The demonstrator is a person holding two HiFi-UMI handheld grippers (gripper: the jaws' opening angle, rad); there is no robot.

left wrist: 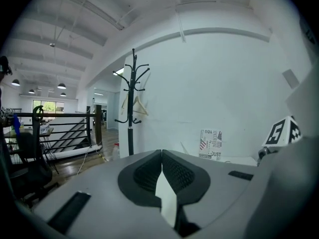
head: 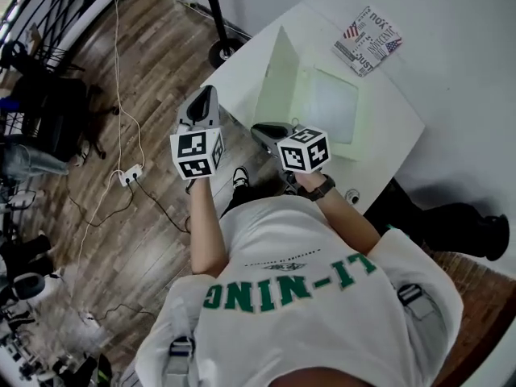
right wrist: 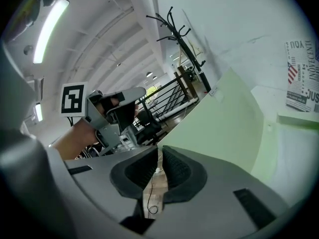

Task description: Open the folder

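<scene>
- A wooden floor [head: 153, 87] runs along the left side of the room, with a white wall behind.
- A white table [head: 242, 79] stands against that wall, set at a slant to the person working at it.
- The person stands at the table's near edge in a white T-shirt [head: 298, 321] with green lettering across the back, arms stretched forward.
- A black coat stand [left wrist: 132, 103] rises from the floor just off the table's far left corner.
- The folder [head: 322, 103], pale green, lies in the middle of the table. It is already open: its cover [head: 278, 75] stands up nearly upright on the left side, and the inside lies flat to the right of it.
- The left gripper [left wrist: 161, 156] is held over the floor just beside the table's near left edge, well short of the folder. Its jaws are closed tip to tip and hold nothing.
- The right gripper [right wrist: 160, 151] is held over the table's near edge, close to the foot of the raised cover without touching it. Its jaws stand a narrow slit apart, with nothing between them.
- A printed sheet [head: 368, 40] with black words and small flags lies at the table's far corner, apart from the folder.
- A white power strip [head: 129, 176] lies on the floor at the left, with cables trailing from it.
</scene>
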